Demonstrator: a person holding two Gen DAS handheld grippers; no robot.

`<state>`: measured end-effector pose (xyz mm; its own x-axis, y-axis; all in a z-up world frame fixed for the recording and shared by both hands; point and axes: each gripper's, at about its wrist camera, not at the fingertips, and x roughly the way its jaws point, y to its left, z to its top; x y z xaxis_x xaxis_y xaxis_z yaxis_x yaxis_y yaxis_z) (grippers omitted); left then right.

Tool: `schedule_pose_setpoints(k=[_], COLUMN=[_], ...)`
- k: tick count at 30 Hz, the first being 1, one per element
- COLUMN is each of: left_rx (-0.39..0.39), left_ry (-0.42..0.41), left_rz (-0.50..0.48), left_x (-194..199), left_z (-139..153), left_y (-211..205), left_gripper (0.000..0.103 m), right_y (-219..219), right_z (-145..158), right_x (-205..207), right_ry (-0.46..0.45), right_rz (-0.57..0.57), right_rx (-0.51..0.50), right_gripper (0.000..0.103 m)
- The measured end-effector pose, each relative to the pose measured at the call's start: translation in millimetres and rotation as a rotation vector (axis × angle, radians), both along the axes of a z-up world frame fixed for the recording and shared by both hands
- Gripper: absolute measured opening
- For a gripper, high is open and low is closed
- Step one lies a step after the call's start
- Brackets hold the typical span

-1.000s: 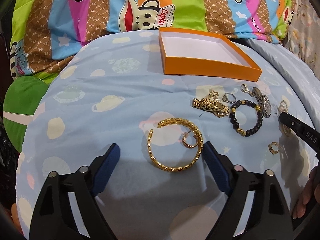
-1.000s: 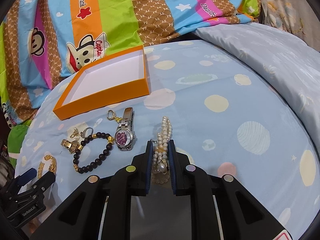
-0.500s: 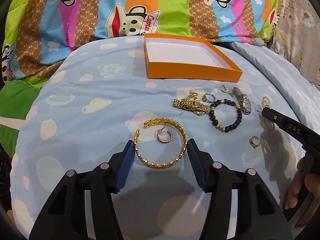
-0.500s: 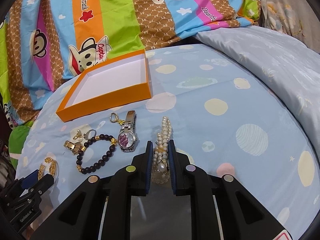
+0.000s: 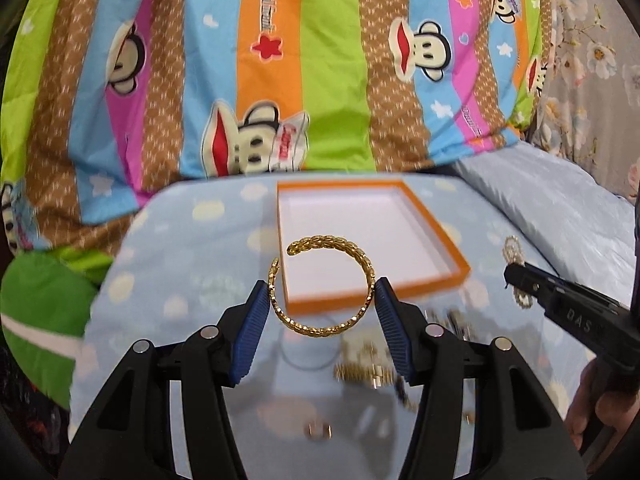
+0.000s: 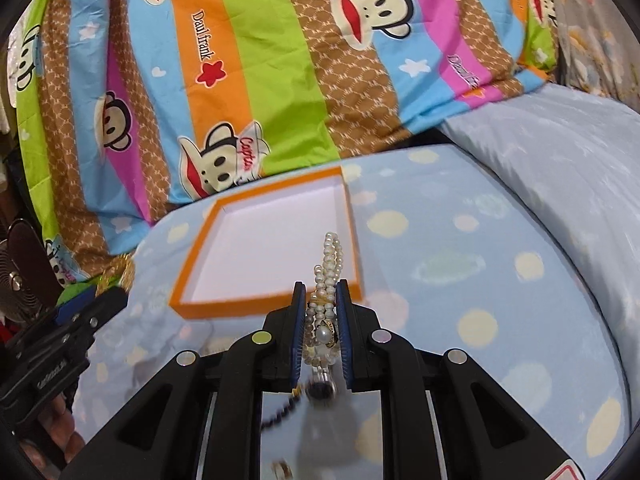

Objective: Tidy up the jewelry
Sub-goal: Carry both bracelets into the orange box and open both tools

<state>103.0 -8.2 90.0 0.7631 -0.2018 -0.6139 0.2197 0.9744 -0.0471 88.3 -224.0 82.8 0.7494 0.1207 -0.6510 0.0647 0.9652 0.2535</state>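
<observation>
My left gripper (image 5: 321, 286) is shut on a gold braided bangle (image 5: 320, 330), its blue pads pressing on both sides. The bangle hangs level above the blue sheet, just before the near rim of the orange box (image 5: 360, 298). The box has a white floor with nothing in it. My right gripper (image 6: 320, 286) is shut on a pearl bracelet (image 6: 332, 252), whose loop sticks out over the box's (image 6: 192, 268) near right corner. In the left wrist view the right gripper (image 5: 516, 276) shows at the right with the pearl bracelet (image 5: 512, 250). The left gripper (image 6: 104, 296) shows at the left edge of the right wrist view.
Blurred loose jewelry (image 5: 372, 368) lies on the blue spotted sheet under the left gripper. A watch and dark beads (image 6: 320, 388) lie under the right one. A striped monkey-print quilt (image 5: 280, 80) rises behind the box. A green cushion (image 5: 40, 300) is at the left; a hand (image 5: 592, 400) holds the right gripper.
The left jaws closed on the bangle and raised it off the sheet, leaving the small hoop behind. The right gripper lifted the pearl bracelet. Both moved toward the box.
</observation>
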Motion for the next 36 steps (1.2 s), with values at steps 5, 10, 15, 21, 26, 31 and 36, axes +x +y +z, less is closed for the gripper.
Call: schedule_pose_setpoints(k=[5, 10, 15, 21, 26, 31, 36], left_rx=[0.003, 0.032, 0.055, 0.033, 0.032, 0.012, -0.067], left_ry=[-0.005, 0.022, 0.065, 0.108, 0.13, 0.118, 0.081], left_rz=[0.005, 0.002, -0.001, 0.005, 0.01, 0.037, 0.07], left_x=[57, 114, 146, 165, 174, 175, 157], left_z=[0, -19, -44, -57, -64, -62, -35], left_y=[-15, -36, -48, -51, -52, -44, -15], left_gripper=[0.053, 0.053, 0.053, 0.053, 0.053, 0.061, 0.065], right_y=[3, 10, 14, 17, 14, 4, -9], right_z=[4, -15, -37, -50, -56, -47, -20], right_x=[56, 121, 158, 179, 186, 177, 132], right_ry=[0.004, 0.066, 0.117, 0.148, 0.155, 0.115, 0.032], right_rz=[0.048, 0.092, 0.102, 0.099, 0.082, 0.043, 0.009], right_rx=[0.018, 0.008, -0.02, -0.054, -0.082, -0.091, -0.089], right_gripper=[0.014, 0.014, 0.014, 0.014, 0.023, 0.038, 0.045])
